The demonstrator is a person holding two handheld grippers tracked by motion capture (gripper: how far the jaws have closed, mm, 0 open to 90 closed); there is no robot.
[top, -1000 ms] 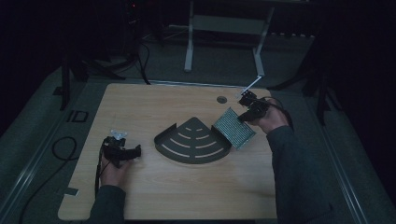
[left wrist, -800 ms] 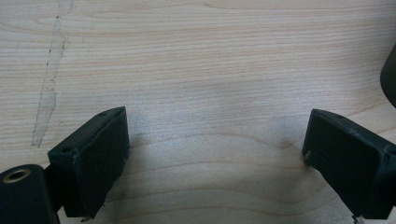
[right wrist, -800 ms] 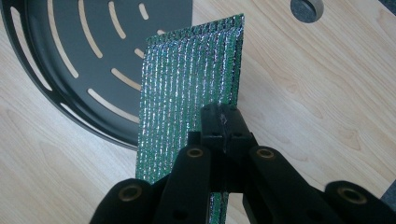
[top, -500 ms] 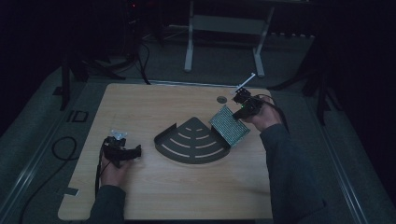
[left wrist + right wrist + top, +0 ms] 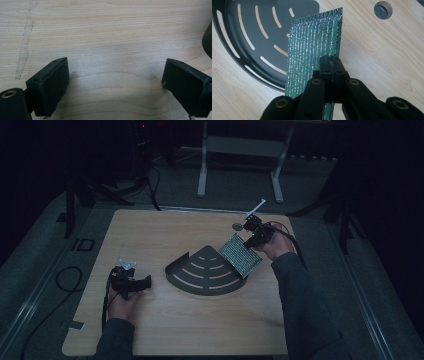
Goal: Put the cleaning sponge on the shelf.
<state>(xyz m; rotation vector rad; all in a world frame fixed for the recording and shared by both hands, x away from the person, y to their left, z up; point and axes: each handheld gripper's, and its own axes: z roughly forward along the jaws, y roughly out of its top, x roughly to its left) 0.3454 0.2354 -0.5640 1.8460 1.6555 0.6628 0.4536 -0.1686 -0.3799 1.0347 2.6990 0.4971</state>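
Both forearms wear dark long sleeves [image 5: 305,305]. Each hand-held gripper is black: the left hand-held gripper [image 5: 115,85] has two blocky, square-ended jaws, and the right hand-held gripper [image 5: 331,66] has linked arms with brass-coloured rivets (four are visible). A black cable [image 5: 106,295] trails from the left one.

The table [image 5: 387,62] shows pale wood, smooth and matt, its grain running in long waves. At upper left of the right gripper view, the slotted tray [image 5: 244,37] looks like dark metal with a soft satin sheen. The pad [image 5: 312,52] glitters, a ribbed green-silver foil weave, against matt black plastic jaws.
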